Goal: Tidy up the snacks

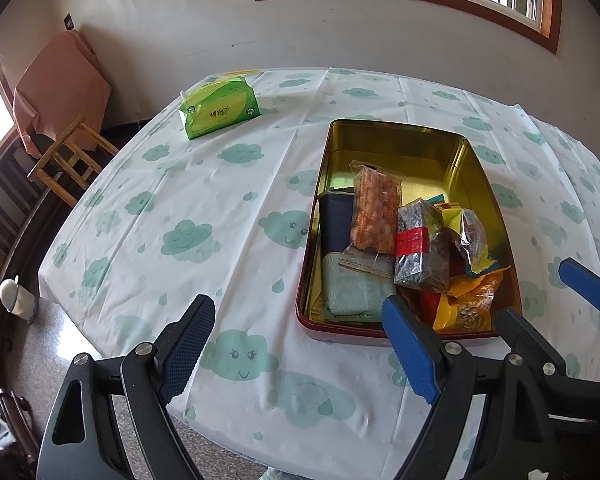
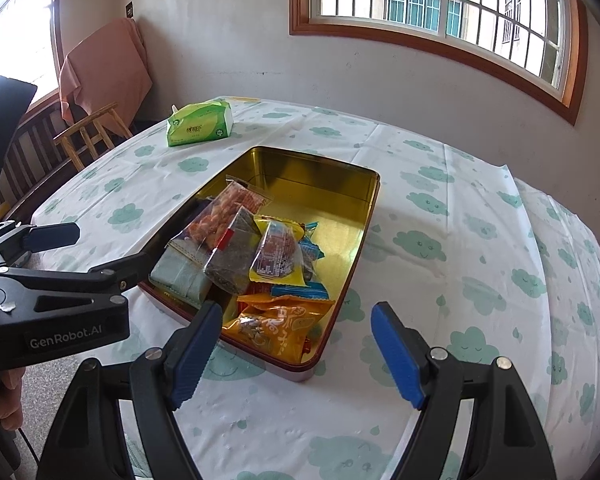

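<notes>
A gold-lined tin box with a red outer rim sits on the cloud-print tablecloth; it also shows in the right wrist view. Several snack packets fill its near half: a clear bag of orange nuts, a dark packet with a red band, an orange bag and a pale green pack. My left gripper is open and empty, over the table at the box's near left corner. My right gripper is open and empty, just above the box's near end, over the orange bag.
A green tissue pack lies at the far left of the table. A wooden stool and a chair draped in pink cloth stand beyond the left edge. A wall with a window is behind.
</notes>
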Available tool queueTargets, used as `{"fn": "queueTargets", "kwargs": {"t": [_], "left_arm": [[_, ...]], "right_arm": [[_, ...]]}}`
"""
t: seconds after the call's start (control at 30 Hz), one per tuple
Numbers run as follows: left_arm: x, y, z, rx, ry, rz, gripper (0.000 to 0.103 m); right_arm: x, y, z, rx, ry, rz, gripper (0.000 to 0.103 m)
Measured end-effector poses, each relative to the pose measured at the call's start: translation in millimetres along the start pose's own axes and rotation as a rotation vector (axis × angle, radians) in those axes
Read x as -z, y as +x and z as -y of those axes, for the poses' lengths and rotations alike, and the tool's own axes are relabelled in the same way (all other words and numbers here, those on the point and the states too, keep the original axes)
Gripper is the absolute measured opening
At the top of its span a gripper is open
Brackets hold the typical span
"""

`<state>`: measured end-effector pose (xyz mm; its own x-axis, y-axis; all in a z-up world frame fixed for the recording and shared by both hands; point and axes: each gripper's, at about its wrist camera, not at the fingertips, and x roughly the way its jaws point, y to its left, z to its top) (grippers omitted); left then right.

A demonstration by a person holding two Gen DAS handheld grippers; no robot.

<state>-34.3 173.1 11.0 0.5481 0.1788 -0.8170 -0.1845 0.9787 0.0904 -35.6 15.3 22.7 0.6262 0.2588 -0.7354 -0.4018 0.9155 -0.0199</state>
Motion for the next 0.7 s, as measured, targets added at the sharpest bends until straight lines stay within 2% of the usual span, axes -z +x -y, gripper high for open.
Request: {"fn": "queueTargets", "kwargs": {"t": [0.7], "left_arm": [[1.6, 2.9, 4.8, 0.0, 0.009, -0.017, 0.083]], "right_arm": [[5.7, 9.8, -2.1, -0.014, 0.005, -0.043, 0.079]]}}
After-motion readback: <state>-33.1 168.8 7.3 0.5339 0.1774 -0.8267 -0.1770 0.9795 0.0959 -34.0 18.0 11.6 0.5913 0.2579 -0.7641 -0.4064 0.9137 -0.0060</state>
